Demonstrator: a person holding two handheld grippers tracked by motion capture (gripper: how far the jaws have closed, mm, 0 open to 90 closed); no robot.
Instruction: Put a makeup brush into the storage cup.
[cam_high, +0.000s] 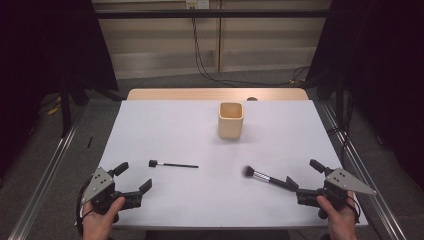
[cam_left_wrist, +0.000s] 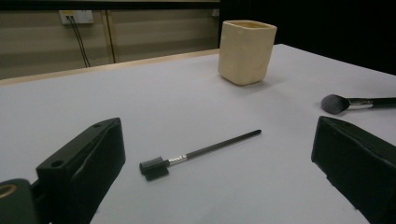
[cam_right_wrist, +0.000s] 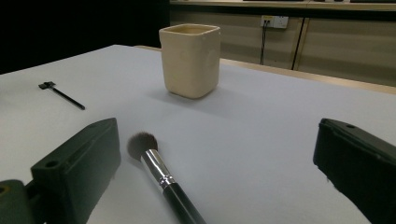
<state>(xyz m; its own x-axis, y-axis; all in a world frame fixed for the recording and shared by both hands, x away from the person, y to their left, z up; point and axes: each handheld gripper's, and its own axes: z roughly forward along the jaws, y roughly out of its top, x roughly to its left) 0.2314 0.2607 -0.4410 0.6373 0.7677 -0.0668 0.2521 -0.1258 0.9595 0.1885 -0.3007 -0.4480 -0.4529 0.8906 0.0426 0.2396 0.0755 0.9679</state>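
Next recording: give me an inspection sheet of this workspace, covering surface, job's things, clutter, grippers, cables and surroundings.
Surface: white tabletop, wooden strip at far edge.
Job's things: fluffy-headed black makeup brush with silver ferrule lying flat between the right jaws; thin black brush with small square head lying flat ahead of the left gripper; cream square ceramic cup upright, farther back.
Clutter: nothing seen.
Grippers: left gripper open, empty; right gripper open, not gripping.
Cables: black cables hanging on the back wall.
Surroundings: dark curtains at both sides, grey floor.
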